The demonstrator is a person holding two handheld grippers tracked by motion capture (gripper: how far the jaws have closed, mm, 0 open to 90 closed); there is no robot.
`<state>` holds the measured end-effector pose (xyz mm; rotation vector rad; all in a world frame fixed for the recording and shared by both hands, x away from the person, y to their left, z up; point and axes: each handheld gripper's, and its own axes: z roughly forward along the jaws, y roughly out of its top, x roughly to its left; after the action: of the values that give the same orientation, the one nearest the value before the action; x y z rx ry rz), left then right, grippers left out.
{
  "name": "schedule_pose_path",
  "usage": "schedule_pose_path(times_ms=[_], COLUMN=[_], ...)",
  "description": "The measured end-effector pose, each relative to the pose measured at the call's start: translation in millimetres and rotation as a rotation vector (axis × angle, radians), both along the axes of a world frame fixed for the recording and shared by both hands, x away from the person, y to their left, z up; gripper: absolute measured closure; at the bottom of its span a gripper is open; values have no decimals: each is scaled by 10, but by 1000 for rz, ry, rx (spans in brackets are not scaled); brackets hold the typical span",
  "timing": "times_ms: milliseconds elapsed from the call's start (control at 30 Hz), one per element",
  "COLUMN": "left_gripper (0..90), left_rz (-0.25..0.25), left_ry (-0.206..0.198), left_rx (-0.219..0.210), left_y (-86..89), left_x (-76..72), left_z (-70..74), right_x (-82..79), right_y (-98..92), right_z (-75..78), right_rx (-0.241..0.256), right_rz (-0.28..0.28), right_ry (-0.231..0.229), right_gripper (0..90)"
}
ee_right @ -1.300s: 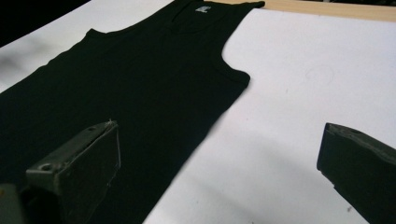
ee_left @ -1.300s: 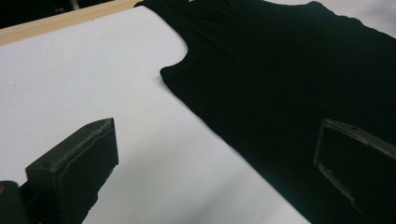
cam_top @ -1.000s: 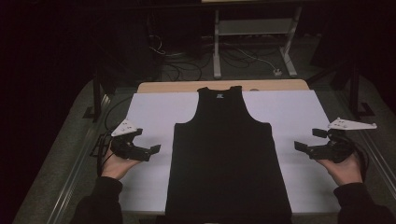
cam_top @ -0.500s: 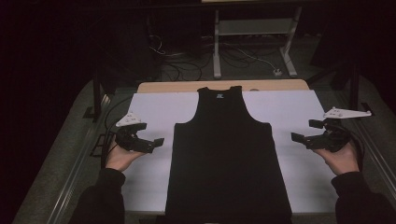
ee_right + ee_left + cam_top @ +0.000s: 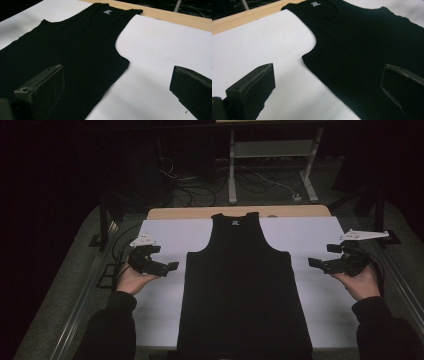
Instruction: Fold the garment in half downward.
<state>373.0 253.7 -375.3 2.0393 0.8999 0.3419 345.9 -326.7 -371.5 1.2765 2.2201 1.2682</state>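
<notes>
Black cotton-looking tank top [image 5: 243, 285] lies flat and smooth on a white sheet [image 5: 165, 235] over a pale wooden table [image 5: 200, 212], neck toward the far edge, a small white label inside the collar. Left gripper [image 5: 167, 266] and right gripper [image 5: 315, 263] flank the top at its armholes, jaws spread wide, holding nothing. Thin knit fabric could bunch or drag the sheet if a jaw digs in too low when pinching an edge.
</notes>
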Motion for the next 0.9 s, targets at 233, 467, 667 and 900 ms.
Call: schedule_pose_path(times_ms=[233,467,667,900], left_gripper=[0,0,0,0], left_rz=[-2,-3,-17,-22], left_ry=[11,17,30,45], left_rx=[8,6,26,40], left_y=[-4,-29,-42,-65], left_x=[63,132,212,303], left_z=[3,11,17,19], right_x=[76,174,250,333], right_y=[19,24,31,45], right_z=[-2,2,19,40], right_rx=[-10,-11,-17,-21], right_rz=[10,11,11,12], right_ry=[16,30,39,45], right_gripper=[0,0,0,0])
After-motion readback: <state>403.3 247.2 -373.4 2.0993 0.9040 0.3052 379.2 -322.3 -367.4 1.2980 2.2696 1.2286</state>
